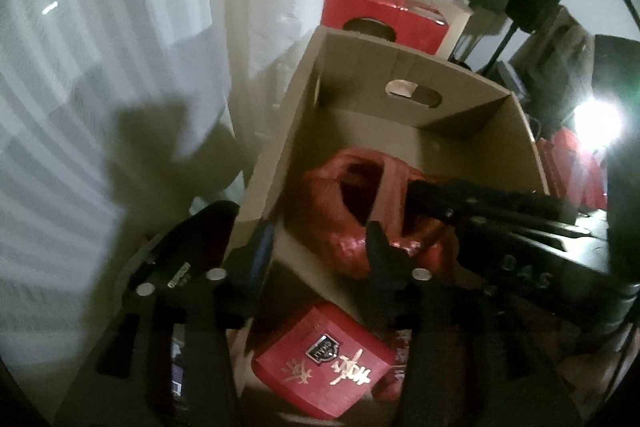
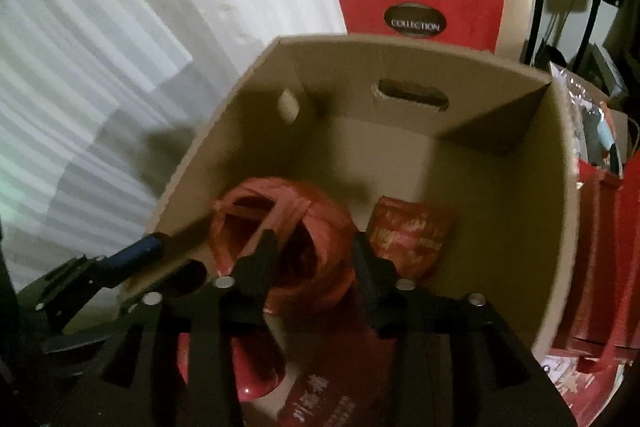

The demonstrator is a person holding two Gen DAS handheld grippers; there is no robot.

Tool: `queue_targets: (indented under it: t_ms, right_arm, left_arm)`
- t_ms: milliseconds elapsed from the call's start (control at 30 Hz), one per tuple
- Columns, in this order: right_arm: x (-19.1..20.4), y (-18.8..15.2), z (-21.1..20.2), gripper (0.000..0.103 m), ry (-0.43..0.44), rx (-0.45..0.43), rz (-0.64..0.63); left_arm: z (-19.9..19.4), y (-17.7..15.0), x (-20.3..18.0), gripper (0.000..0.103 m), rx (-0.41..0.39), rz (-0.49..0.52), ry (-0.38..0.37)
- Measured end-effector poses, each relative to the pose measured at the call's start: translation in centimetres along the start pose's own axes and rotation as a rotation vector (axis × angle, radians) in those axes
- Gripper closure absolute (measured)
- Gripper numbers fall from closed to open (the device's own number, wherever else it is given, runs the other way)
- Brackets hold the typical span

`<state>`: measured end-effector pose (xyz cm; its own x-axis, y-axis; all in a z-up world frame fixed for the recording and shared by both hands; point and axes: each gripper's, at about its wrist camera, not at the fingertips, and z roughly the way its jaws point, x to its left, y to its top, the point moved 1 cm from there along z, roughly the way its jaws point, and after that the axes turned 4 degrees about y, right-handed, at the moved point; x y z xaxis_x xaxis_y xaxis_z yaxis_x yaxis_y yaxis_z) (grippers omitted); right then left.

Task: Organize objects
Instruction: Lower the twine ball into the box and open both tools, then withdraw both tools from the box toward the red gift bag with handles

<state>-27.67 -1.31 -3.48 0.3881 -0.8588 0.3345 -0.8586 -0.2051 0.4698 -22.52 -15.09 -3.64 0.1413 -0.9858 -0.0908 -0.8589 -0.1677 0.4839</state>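
An open cardboard box (image 1: 404, 75) (image 2: 500, 131) sits below both grippers. Inside it lies a ball of red raffia string (image 1: 340, 203) (image 2: 288, 223). My right gripper (image 2: 312, 247) hangs over the ball with its fingers apart on either side of it, open; in the left wrist view it reaches in from the right as a black bar (image 1: 480, 203). My left gripper (image 1: 322, 241) is open too, just in front of the ball; its blue-padded finger (image 2: 136, 253) lies by the box's left wall. A red packet (image 2: 412, 231) lies deeper in the box.
A red box with gold characters (image 1: 328, 363) and a red packet (image 2: 320, 399) lie near the front. Red gift bags (image 2: 420, 7) (image 1: 384, 19) stand behind the box, more red bags (image 2: 600, 247) to its right. A white curtain (image 1: 120, 67) hangs on the left.
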Motion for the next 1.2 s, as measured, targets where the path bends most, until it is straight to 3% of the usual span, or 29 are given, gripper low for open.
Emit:
queue_targets:
  t_ms: [167,300,433,767,933,1067,1200]
  right_arm:
    - [0.2,-0.6,-2.2,0.045,-0.029,-0.036,-0.034]
    - [0.1,-1.4,-4.0,0.034,-0.064,-0.067,-0.053]
    - [-0.2,-2.1,-6.2,0.023,-0.085,-0.104,-0.053]
    - [-1.3,-4.4,-10.2,0.021,-0.116,-0.156,-0.063]
    - [-2.0,-5.7,-11.9,0.014,-0.164,-0.187,-0.071]
    - [-2.9,-6.6,-13.2,0.009,-0.221,-0.207,-0.059]
    - [-3.6,-7.4,-14.5,0.002,-0.283,-0.230,-0.060]
  left_arm:
    - [-1.3,-0.5,-1.0,0.040,-0.048,0.027,0.045]
    - [-2.6,-0.8,-1.3,0.022,-0.096,0.037,0.080]
    - [-3.6,-1.1,-1.2,0.019,-0.111,0.023,0.067]
    - [-6.0,-1.9,-1.7,0.015,-0.169,0.032,0.054]
    - [-7.4,-2.4,-2.2,0.012,-0.198,0.041,0.041]
    - [-8.3,-2.7,-3.1,0.001,-0.221,0.063,0.015]
    - [-9.1,-3.1,-4.3,0.001,-0.235,0.089,0.003]
